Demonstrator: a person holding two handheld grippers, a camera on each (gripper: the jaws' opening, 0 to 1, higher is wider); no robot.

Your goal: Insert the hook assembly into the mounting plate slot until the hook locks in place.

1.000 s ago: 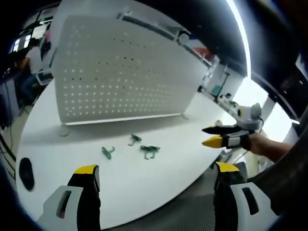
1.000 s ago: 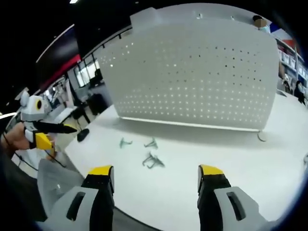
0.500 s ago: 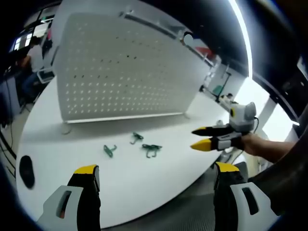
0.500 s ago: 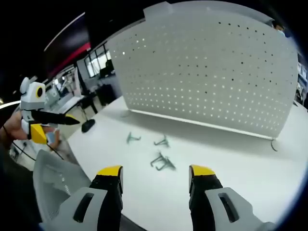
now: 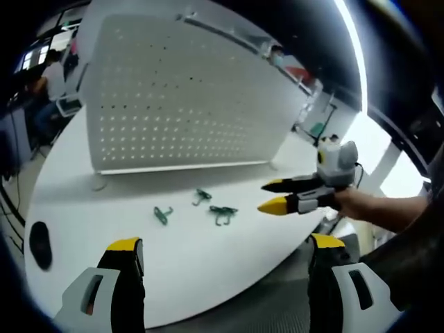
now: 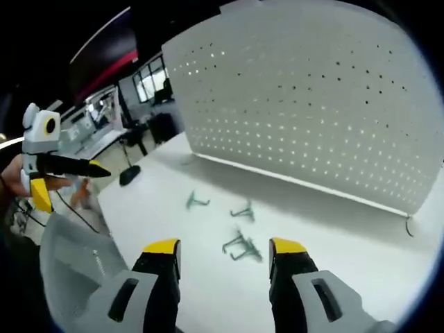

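Note:
A white perforated mounting plate (image 5: 180,97) stands upright on the round white table (image 5: 90,208). Three small green hook pieces lie in front of it: one (image 5: 163,214) at the left, one (image 5: 202,197) nearer the plate, one (image 5: 222,214) at the right. My left gripper (image 5: 225,246) hangs open and empty off the table's near edge. My right gripper (image 5: 269,195) comes in from the right, open and empty, just right of the hooks. In the right gripper view, the plate (image 6: 312,104) and the hooks (image 6: 241,246) lie ahead of my right gripper (image 6: 224,248); my left gripper (image 6: 69,184) shows at the left.
A black oval object (image 5: 39,244) lies on the table's left part, also seen as the black object (image 6: 129,176). A grey chair back (image 6: 76,257) stands by the table edge. A seated person (image 5: 48,76) is far behind the plate. Desks and windows fill the background.
My right gripper has moved in over the table toward the hooks, and its jaws stand slightly closer together. The left gripper has barely shifted. The hooks lie where they were.

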